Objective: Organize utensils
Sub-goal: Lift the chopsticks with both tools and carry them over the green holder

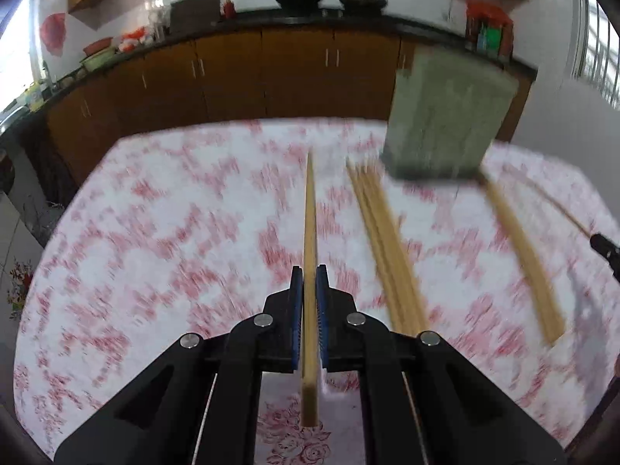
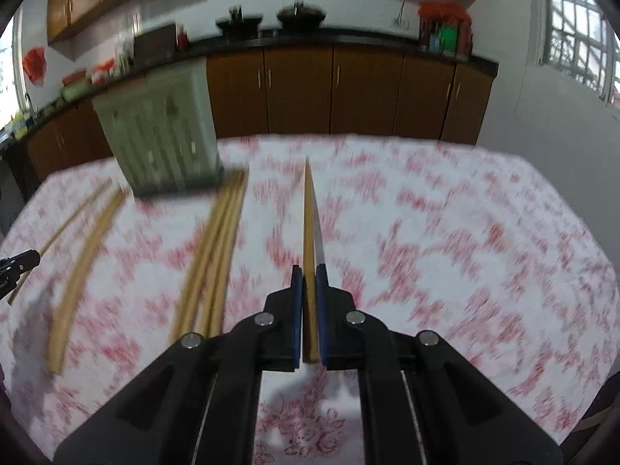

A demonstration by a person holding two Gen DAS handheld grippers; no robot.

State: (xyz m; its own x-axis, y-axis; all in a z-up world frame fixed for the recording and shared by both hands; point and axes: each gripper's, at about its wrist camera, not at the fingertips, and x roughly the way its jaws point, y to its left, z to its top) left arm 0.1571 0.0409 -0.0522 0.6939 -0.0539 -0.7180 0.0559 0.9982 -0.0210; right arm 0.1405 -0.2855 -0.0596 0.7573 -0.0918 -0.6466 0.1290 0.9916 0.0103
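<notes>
Left hand-held gripper [image 1: 309, 275] pinching chopstick [image 1: 310, 209]; right hand-held gripper [image 2: 309, 275] pinching another chopstick [image 2: 309, 209]. Green holder [image 1: 445, 116] stands on tabletop [image 1: 155, 232], contents unclear. Loose chopsticks [image 1: 383, 240] left to put away; early stage.

The green holder [image 2: 161, 128] stands upright at the far side of the table [image 2: 465, 232], blocking passage there. A chopstick bundle [image 2: 217, 248] lies beside it. Right of the bundle, the cloth lies open.

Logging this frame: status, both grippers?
Left hand-held gripper shut on chopstick. Right hand-held gripper shut on another chopstick. Green holder ahead, nothing in the way.
</notes>
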